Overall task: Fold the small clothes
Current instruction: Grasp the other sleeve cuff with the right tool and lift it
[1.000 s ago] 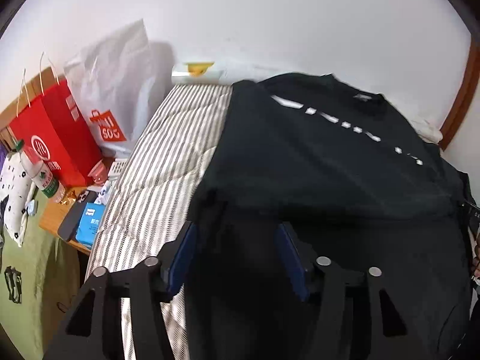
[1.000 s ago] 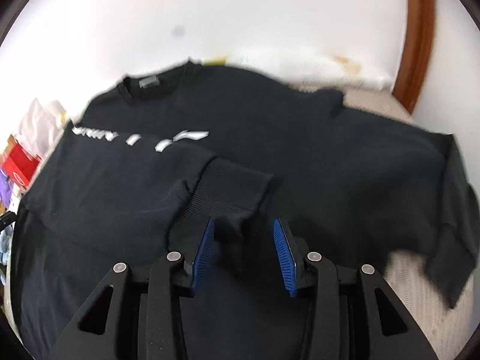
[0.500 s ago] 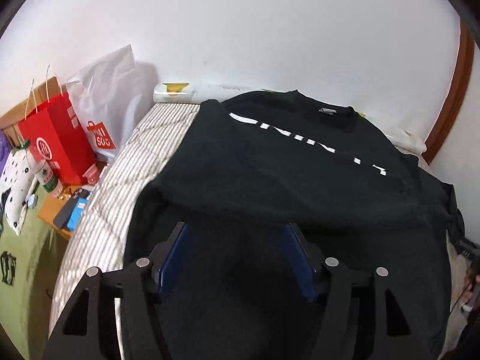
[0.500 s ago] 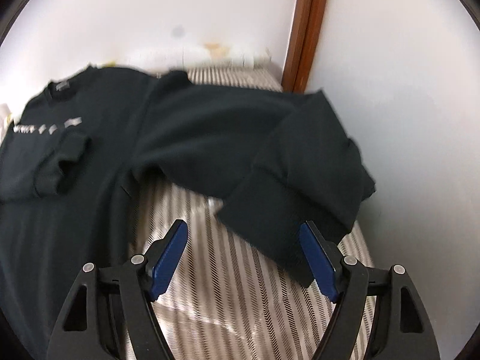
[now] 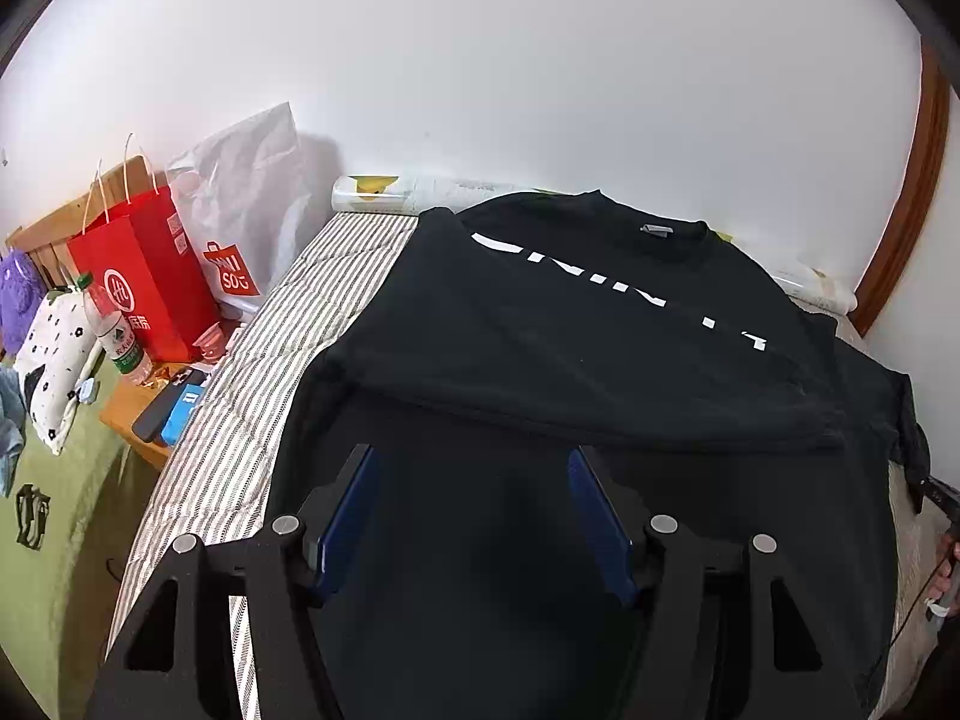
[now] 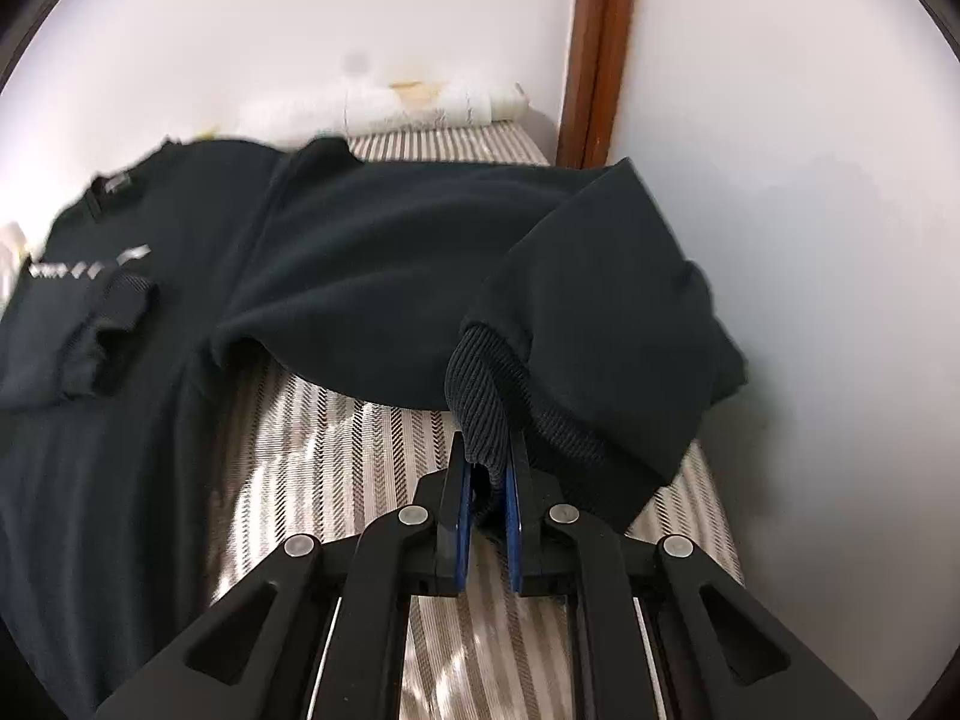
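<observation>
Right wrist view shows the right gripper (image 6: 487, 474) pinching the ribbed cuff (image 6: 480, 396) of the black sweater (image 6: 372, 252); its jaws have just been closing on it, by the bed's (image 6: 360, 456) right edge near the wall. Over the sweater's middle on the striped bed, the left gripper (image 5: 474, 510) hangs with jaws wide apart and nothing between them.

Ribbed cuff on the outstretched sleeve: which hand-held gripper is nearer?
Right. The right hand-held gripper is shut on the ribbed cuff; the left hand-held gripper hangs open over the sweatshirt's body, away from it.
</observation>
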